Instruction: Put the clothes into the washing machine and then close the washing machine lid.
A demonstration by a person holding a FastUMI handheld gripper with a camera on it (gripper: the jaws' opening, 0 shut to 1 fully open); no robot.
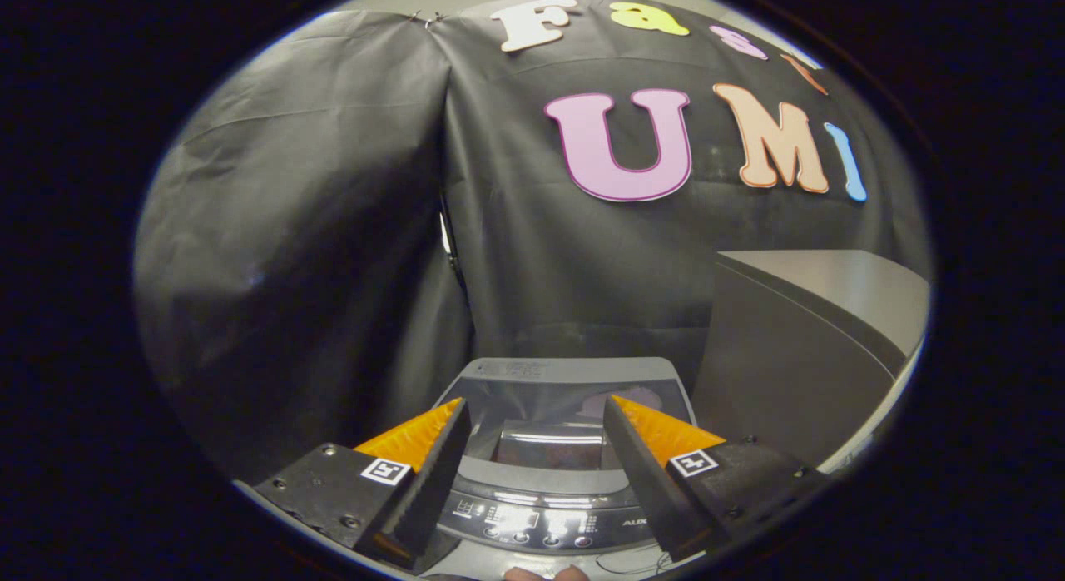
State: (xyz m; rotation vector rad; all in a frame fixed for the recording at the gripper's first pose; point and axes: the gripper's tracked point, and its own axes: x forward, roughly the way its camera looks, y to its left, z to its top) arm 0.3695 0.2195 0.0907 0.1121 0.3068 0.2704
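Fingers of the gripper (537, 444) stand spread wide apart with nothing between them, their ridged dark inner faces and orange backs framing the washing machine (566, 448) below and just ahead. The machine is a small top-loader; its grey lid (574, 398) with a dark, glossy window seems to lie flat over the tub, though the reflections make it hard to be sure it is fully seated. The control panel (541, 514) with its row of small buttons sits on the near edge of the machine, between the fingers and close under them. What the tub holds cannot be told: the window shows only glare and a faint pinkish patch (620, 398) that may be a garment or a reflection, and no clothes lie in plain sight around the machine. A grey cabinet (799, 348) stands just beside the machine on its right, and two fingertips (545, 573) of a person's hand peek up at the near edge below the panel. Judging from this, the loading and closing look done or nearly so; a sound finish would be to press gently on the lid's front edge with the fingers drawn together, clear of the buttons, and check that it sits flush
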